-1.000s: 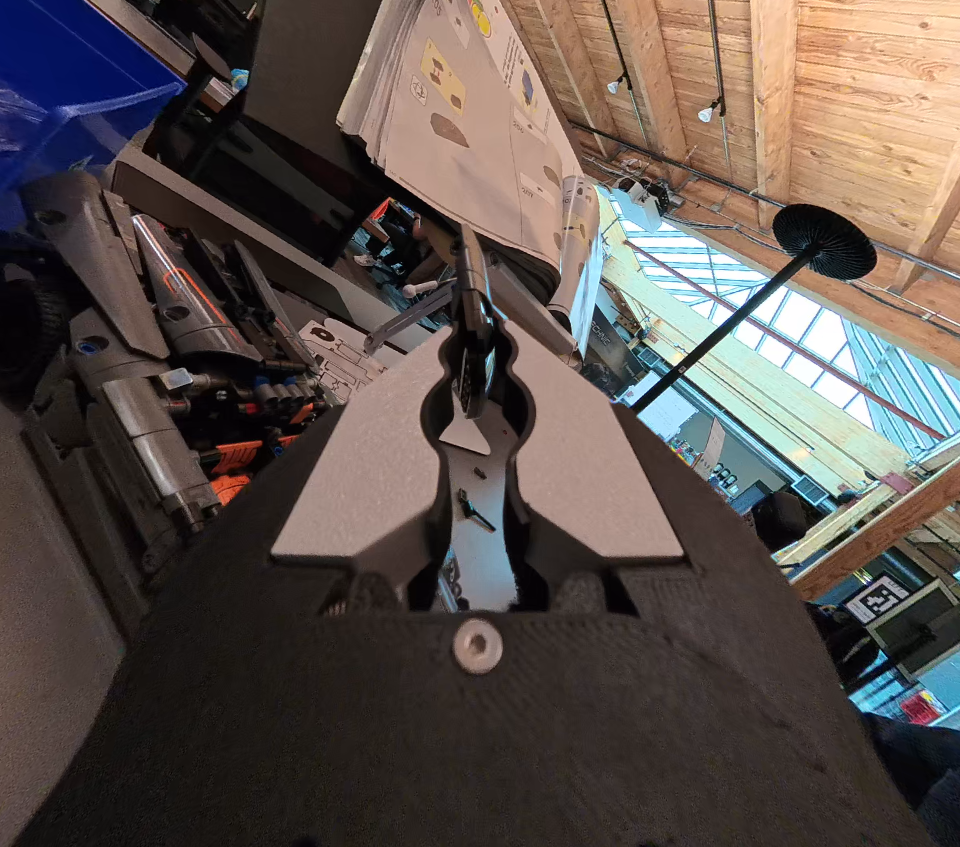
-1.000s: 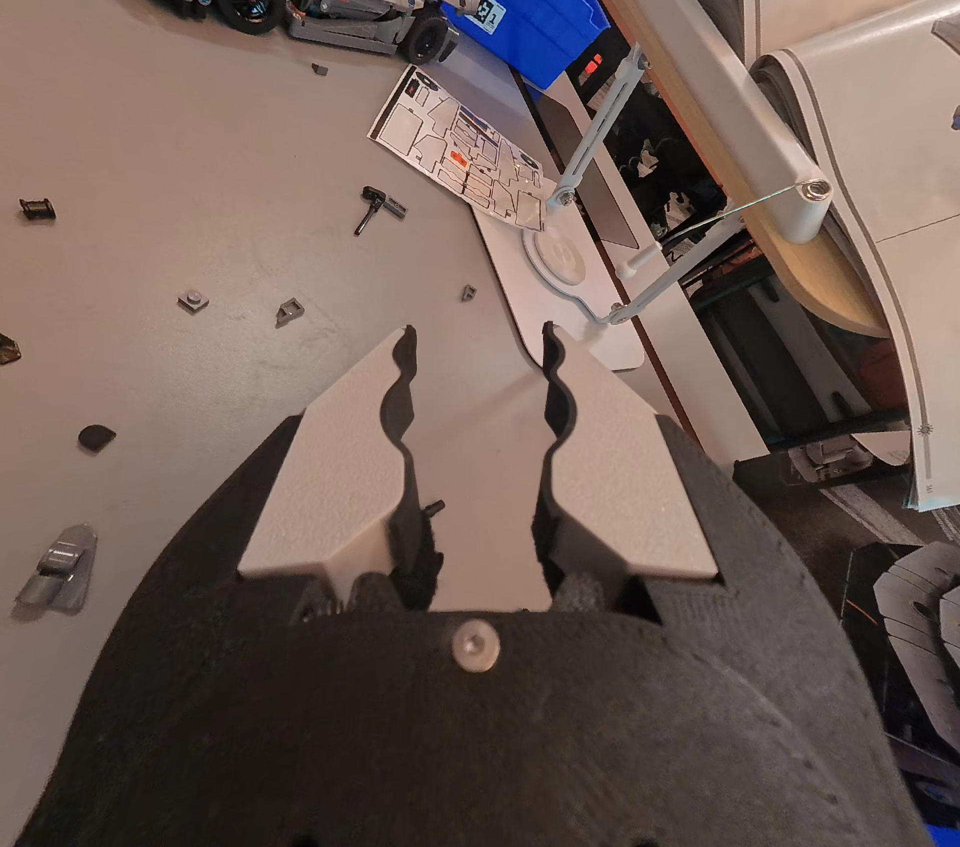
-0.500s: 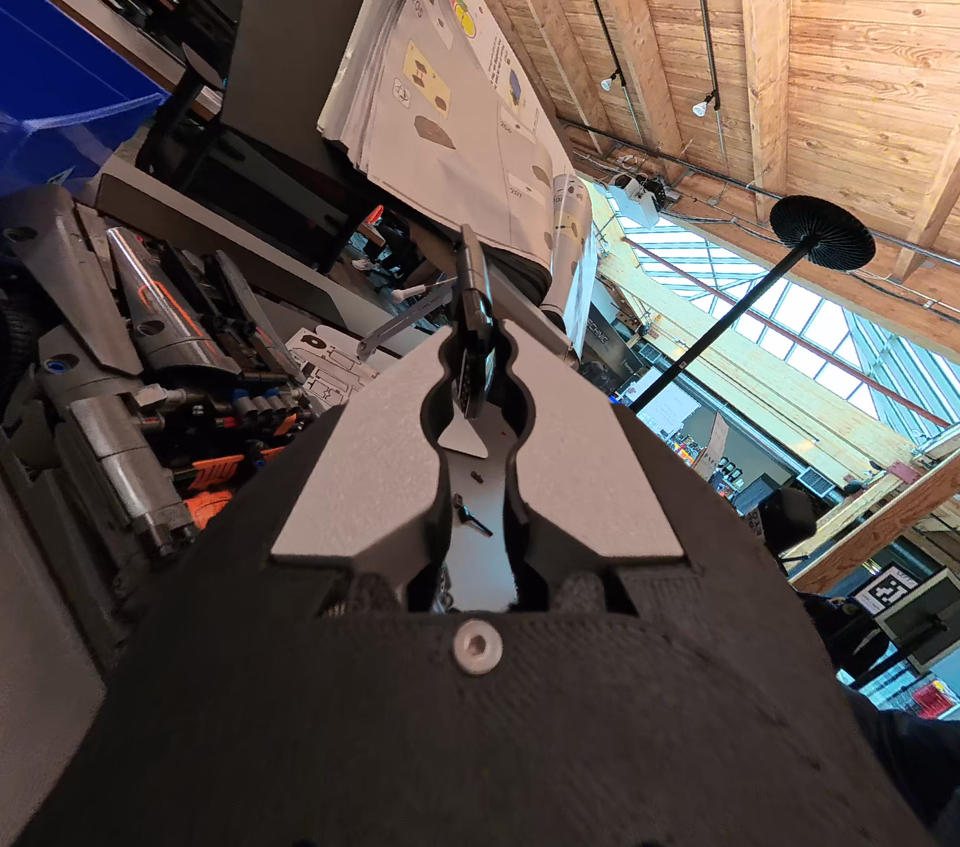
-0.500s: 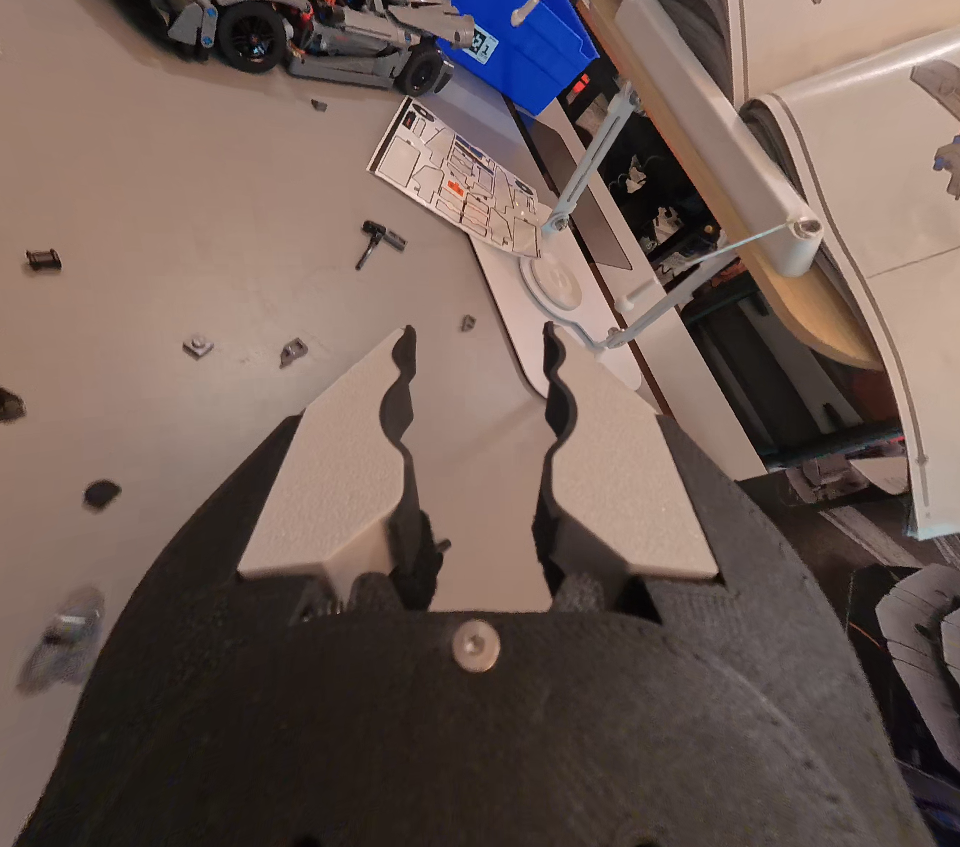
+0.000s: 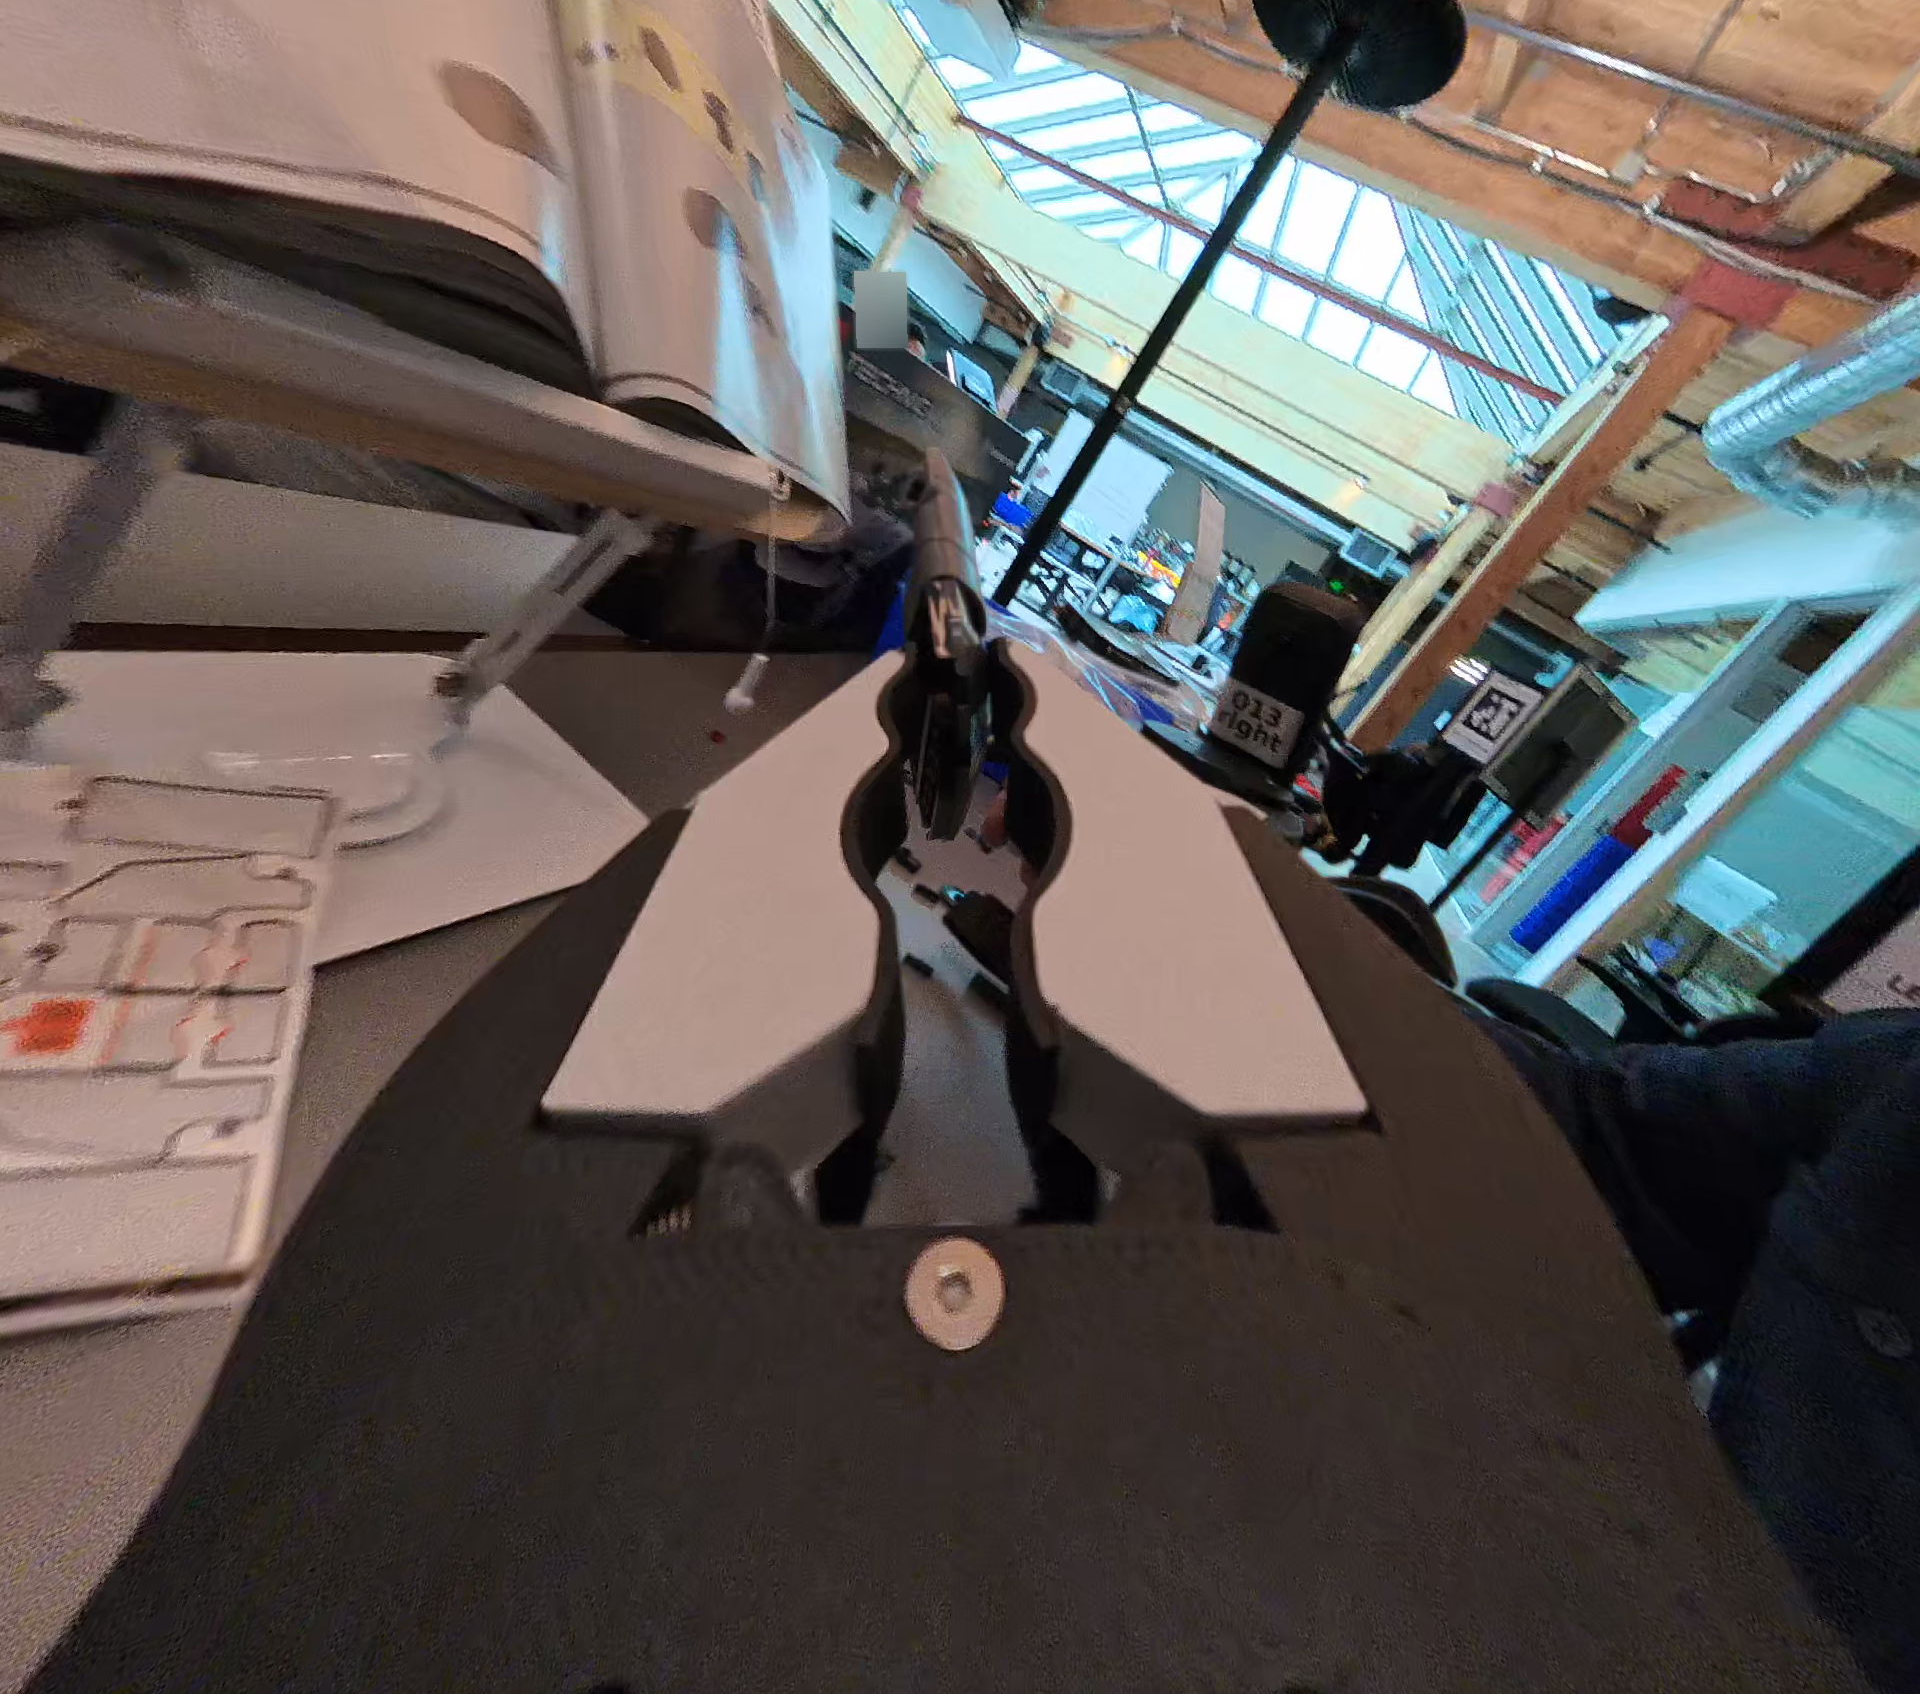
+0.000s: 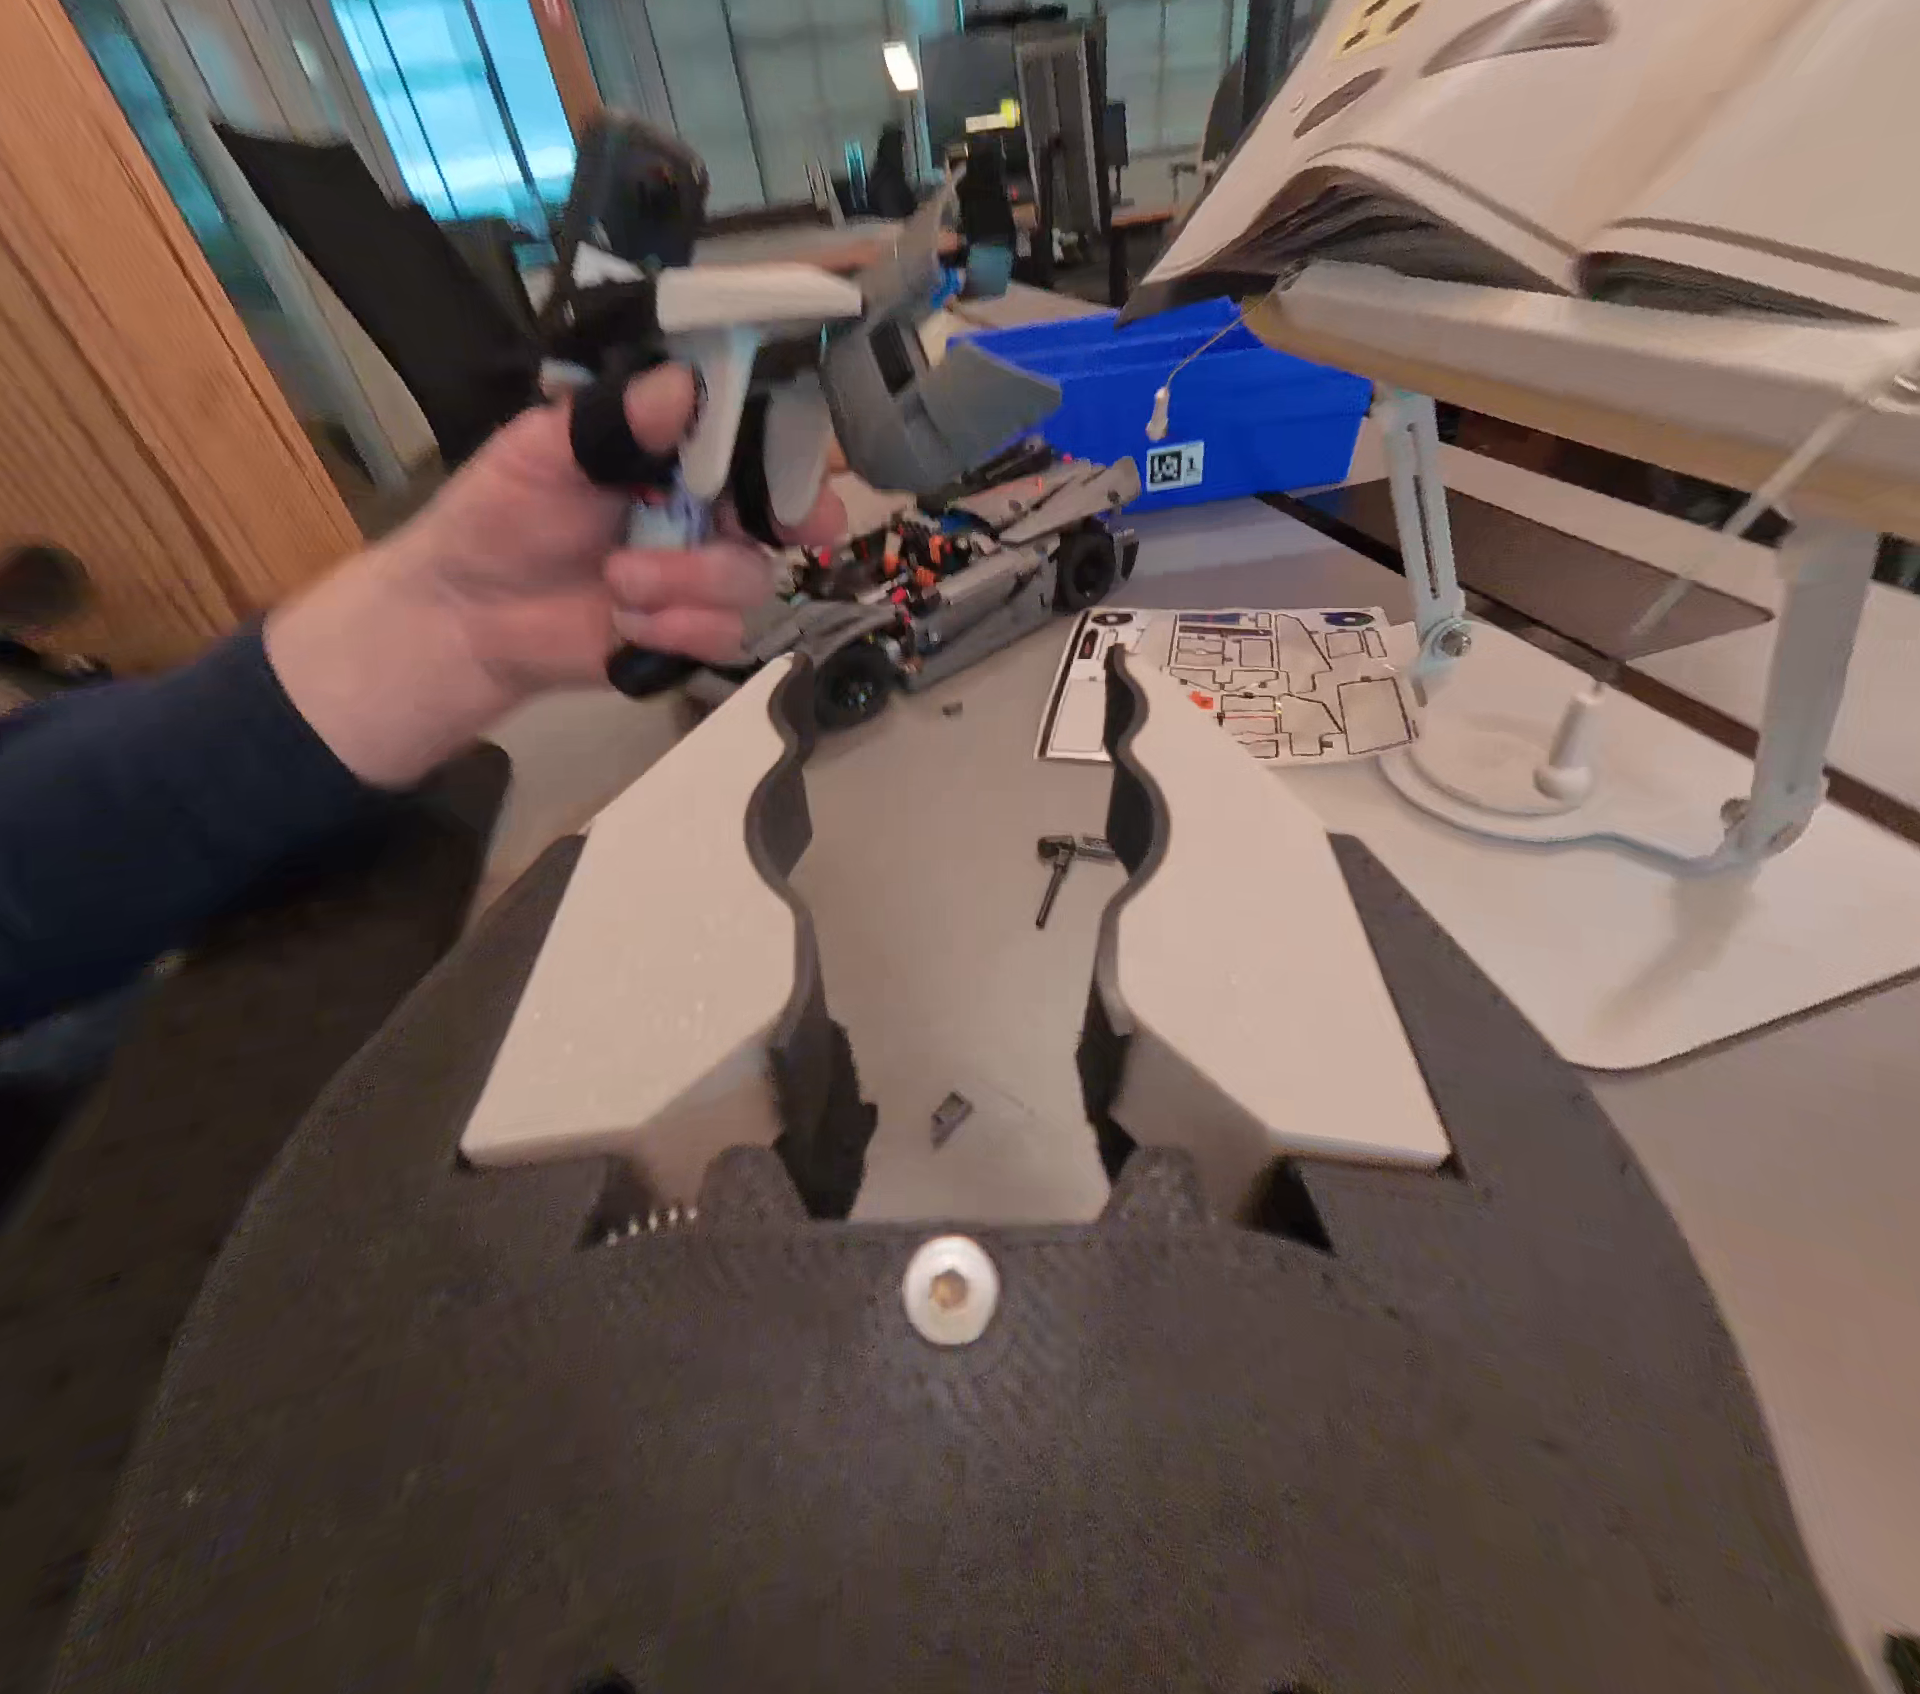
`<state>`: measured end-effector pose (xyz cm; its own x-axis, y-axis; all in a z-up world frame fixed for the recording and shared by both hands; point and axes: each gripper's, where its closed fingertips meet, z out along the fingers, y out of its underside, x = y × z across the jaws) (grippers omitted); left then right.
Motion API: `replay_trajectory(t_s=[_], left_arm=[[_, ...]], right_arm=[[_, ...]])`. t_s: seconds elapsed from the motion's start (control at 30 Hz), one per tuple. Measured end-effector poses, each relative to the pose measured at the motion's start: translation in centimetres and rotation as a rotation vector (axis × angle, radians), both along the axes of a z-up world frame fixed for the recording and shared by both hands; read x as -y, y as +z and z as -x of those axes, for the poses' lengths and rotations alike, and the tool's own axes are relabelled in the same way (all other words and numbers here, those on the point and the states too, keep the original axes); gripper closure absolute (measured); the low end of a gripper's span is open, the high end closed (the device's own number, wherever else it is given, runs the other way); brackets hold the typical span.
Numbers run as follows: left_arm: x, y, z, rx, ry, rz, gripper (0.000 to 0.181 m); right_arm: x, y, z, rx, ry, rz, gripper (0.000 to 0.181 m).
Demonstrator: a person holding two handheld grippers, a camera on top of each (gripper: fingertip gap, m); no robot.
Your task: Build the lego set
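My left gripper (image 5: pixel 951 688) is shut on a thin dark Lego piece (image 5: pixel 943 605) that stands up between its fingertips, held in the air above the table. My right gripper (image 6: pixel 951 678) is open and empty, low over the grey table. The grey Lego car (image 6: pixel 935 595) with black wheels and orange details sits just beyond the right gripper's tips. In the right wrist view a person's hand (image 6: pixel 520 522) holds the left gripper up to the left of the car. A black axle piece (image 6: pixel 1060 865) and a small grey piece (image 6: pixel 951 1114) lie between my right fingers.
The open instruction book (image 6: pixel 1558 86) rests on a white stand (image 6: pixel 1507 771) at the right; it also shows in the left wrist view (image 5: pixel 312 34). A sticker sheet (image 6: pixel 1236 688) lies by the stand's base. A blue bin (image 6: pixel 1195 397) stands behind the car. Left tips to right tips: about 11 cm.
The left gripper has swung right, away from the car toward the book stand, still holding the dark piece. The right gripper has tilted up from looking down at the table to looking across it.
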<state>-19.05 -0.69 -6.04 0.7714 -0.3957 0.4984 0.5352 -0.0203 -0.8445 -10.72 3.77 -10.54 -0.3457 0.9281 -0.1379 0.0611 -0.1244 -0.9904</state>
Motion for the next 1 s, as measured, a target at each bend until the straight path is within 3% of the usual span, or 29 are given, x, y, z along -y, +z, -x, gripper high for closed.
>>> replay_trajectory(t_s=[0.2, 0.33, 0.5, 0.73, 0.9, 1.0], left_arm=[[-7.1, -0.7, -6.7, -0.052, -0.212, 0.037, 0.171], [-9.6, -1.0, -8.7, -0.033, -0.280, 0.009, 0.171], [-9.4, -1.7, -11.1, -0.052, -0.347, -0.029, 0.171], [-9.2, -1.9, -11.7, -0.019, -0.387, -0.059, 0.172], [-8.6, -1.2, -11.7, -0.028, -0.395, -0.123, 0.172], [-8.2, -1.1, -12.0, -0.029, -0.418, -0.145, 0.171]], right_arm=[[-3.7, 1.5, -2.0, -0.055, -0.016, 0.145, 0.124], [-6.0, 1.9, -3.1, -0.076, -0.056, 0.197, 0.124], [-6.8, 1.4, -3.2, -0.045, -0.080, 0.180, 0.129], [-5.8, 1.5, -3.3, -0.053, -0.051, 0.130, 0.152], [-5.3, 1.3, -3.1, -0.038, -0.040, 0.122, 0.136], [-4.3, 1.4, -3.3, -0.053, 0.003, 0.097, 0.148]])
